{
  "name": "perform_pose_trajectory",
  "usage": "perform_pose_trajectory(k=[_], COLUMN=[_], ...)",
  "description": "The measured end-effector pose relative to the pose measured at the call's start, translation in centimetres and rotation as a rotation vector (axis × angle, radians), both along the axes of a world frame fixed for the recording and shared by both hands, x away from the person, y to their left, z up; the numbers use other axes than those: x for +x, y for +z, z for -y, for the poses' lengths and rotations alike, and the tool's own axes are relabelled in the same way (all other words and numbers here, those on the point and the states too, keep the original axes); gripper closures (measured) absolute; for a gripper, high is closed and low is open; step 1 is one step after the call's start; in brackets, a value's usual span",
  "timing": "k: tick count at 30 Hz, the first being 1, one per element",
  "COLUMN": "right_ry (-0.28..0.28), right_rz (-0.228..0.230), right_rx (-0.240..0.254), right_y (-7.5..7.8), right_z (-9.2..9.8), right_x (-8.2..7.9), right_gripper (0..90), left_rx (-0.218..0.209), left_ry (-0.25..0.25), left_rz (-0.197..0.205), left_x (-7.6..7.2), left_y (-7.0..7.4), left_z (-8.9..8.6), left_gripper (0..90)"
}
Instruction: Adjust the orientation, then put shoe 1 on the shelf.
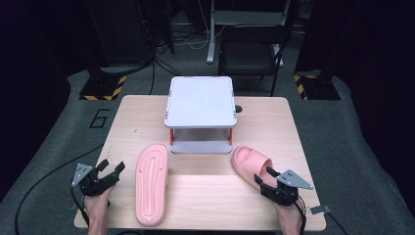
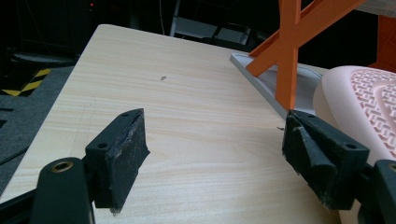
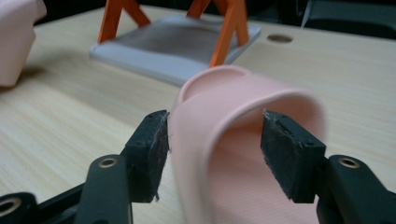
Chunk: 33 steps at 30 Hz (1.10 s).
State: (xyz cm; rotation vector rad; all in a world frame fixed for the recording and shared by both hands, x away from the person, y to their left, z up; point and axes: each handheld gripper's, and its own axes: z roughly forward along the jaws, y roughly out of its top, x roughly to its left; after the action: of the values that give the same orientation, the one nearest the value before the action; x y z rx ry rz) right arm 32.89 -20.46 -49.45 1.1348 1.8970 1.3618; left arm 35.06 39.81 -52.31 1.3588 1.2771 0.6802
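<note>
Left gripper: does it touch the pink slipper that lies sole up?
Apart. The high view shows bare table between the left gripper and the slipper.

A pale wood-grain worktop (image 1: 147, 112) stands on grey carpeted floor (image 1: 58, 127) marked with a dark "6" (image 1: 100, 118). Yellow-and-black striped hazard pads (image 1: 103, 88) flank a dark chair (image 1: 252, 51) behind; the surroundings lie in deep shadow.
</note>
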Motion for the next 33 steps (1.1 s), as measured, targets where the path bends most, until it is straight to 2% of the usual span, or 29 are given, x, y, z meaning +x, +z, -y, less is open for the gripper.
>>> perform_pose_trajectory(k=[2, 6, 11, 15, 18, 20, 28, 30, 32, 33], right_ry=[-0.017, -0.064, -0.107, -0.124, -0.135, -0.137, -0.067, -0.038, 0.003, 0.028], right_rz=[0.03, 0.051, 0.099, 0.105, 0.105, 0.097, 0.068, 0.059, 0.027, 0.027], right_rx=[0.025, 0.042, 0.044, 0.046, 0.07, 0.065, 0.04, 0.019, -0.003, -0.016], right_y=[0.4, 0.7, 0.3, 0.1, 0.1, 0.0, 0.1, 0.1, 0.2, 0.2], right_z=[1.2, 3.5, 5.6, 6.5, 7.2, 7.3, 6.6, 6.4, 6.2, 6.2], right_x=[-0.1, 0.2, 0.4, 0.3, 0.1, 0.0, 0.7, 1.2, 2.0, 2.4], right_gripper=[35.6, 22.7, 15.5, 15.4, 18.2, 20.5, 29.6, 32.2, 34.3, 35.8], left_rx=[0.0, 0.004, -0.004, -0.001, 0.004, 0.007, -0.002, -0.002, 0.001, 0.004], left_ry=[-0.001, -0.011, -0.002, -0.003, -0.009, -0.008, 0.001, 0.0, 0.001, -0.007], left_rz=[-0.001, -0.004, 0.005, 0.007, -0.009, -0.007, 0.001, 0.003, 0.003, -0.008], left_x=[0.1, 0.0, 0.0, 0.0, 0.0, 0.0, 0.0, 0.0, 0.0, 0.0], left_y=[-0.1, -0.1, -0.2, -0.2, -0.2, -0.2, -0.3, -0.3, -0.3, -0.2], left_z=[0.1, 0.1, -0.2, -0.2, -0.1, -0.1, -0.1, -0.1, -0.1, -0.2], left_gripper=[21.8, 21.8, 21.8, 21.8, 21.8, 21.8, 21.8, 21.8, 21.8, 21.8])
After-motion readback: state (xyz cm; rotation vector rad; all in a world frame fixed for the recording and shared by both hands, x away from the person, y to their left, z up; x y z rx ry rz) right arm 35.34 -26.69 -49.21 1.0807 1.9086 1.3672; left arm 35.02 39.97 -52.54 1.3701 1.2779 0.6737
